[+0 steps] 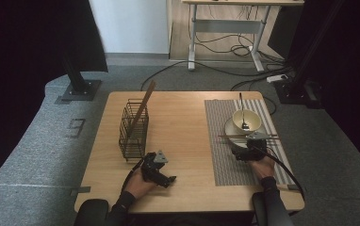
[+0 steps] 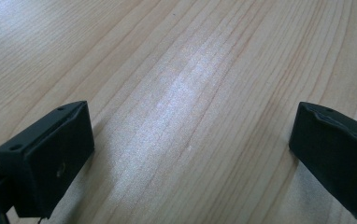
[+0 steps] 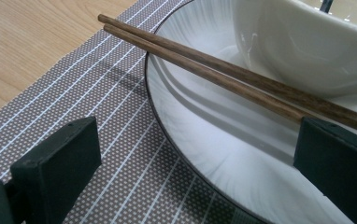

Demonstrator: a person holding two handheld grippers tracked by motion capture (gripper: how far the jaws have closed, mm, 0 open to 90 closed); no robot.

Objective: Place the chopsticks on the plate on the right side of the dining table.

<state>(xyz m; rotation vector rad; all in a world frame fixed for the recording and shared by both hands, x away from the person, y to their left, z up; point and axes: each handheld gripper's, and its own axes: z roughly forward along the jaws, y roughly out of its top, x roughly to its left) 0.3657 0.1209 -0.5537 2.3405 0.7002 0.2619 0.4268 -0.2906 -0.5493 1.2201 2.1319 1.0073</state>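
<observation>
A pair of brown chopsticks (image 1: pixel 246 136) (image 3: pixel 214 70) lies across the white plate (image 1: pixel 229 127) (image 3: pixel 223 154) on the striped placemat (image 1: pixel 225 160) (image 3: pixel 97 93). A cream bowl (image 1: pixel 249 117) (image 3: pixel 298 56) stands on the plate with a dark spoon handle (image 1: pixel 240 104) sticking out of it. My right gripper (image 1: pixel 249 142) (image 3: pixel 200 133) is open, low over the plate's near edge, just short of the chopsticks and touching nothing. Over bare wood at the table's front stands my left gripper (image 1: pixel 166 178) (image 2: pixel 193 121), open and empty.
A black wire basket (image 1: pixel 133 132) stands at the left of the wooden table (image 1: pixel 183 117), with a flat wooden stick (image 1: pixel 145 101) leaning out of it. Beyond the table are a black stand foot (image 1: pixel 79 89), floor cables (image 1: pixel 225 49) and a desk frame (image 1: pixel 225 26).
</observation>
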